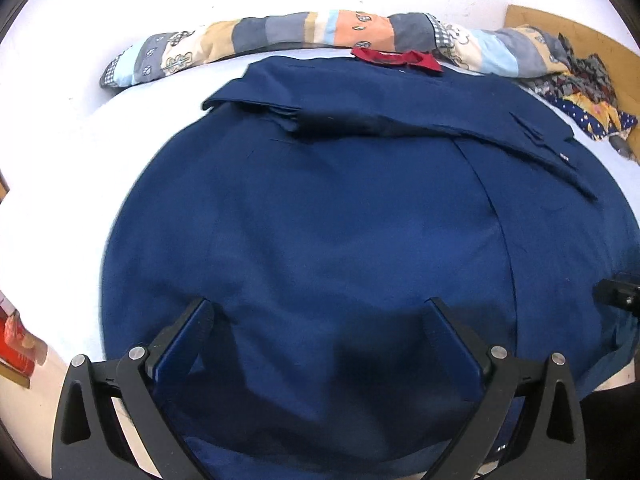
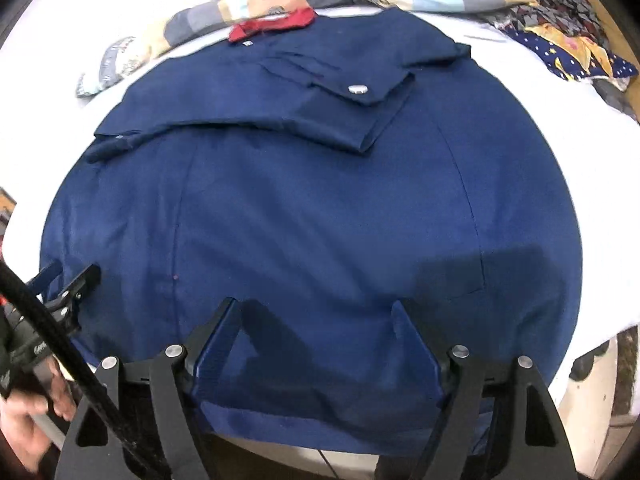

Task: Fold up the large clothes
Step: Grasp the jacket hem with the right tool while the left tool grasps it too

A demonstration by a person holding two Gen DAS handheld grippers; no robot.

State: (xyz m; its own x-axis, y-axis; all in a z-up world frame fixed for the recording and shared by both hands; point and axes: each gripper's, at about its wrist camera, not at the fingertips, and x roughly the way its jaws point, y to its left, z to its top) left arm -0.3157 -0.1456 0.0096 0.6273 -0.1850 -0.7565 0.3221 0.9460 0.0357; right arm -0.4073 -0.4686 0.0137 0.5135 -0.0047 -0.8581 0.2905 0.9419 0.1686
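Observation:
A large navy blue garment (image 1: pixel 320 220) lies flat on a white sheet; it also fills the right wrist view (image 2: pixel 312 216). Its sleeves are folded across the upper part, one with a metal snap (image 2: pixel 357 89). A red collar (image 1: pixel 396 58) shows at its far edge, also in the right wrist view (image 2: pixel 276 23). My left gripper (image 1: pixel 320 312) is open over the garment's near hem, fingers wide apart. My right gripper (image 2: pixel 316 312) is open over the near hem too. The left gripper shows at the left edge of the right wrist view (image 2: pixel 76 284).
A rolled patchwork quilt (image 1: pixel 304 36) lies along the far side of the bed (image 1: pixel 60 160). A pile of patterned clothes (image 1: pixel 584 92) sits at the far right on a brown surface. The bed's near edge is right under the grippers.

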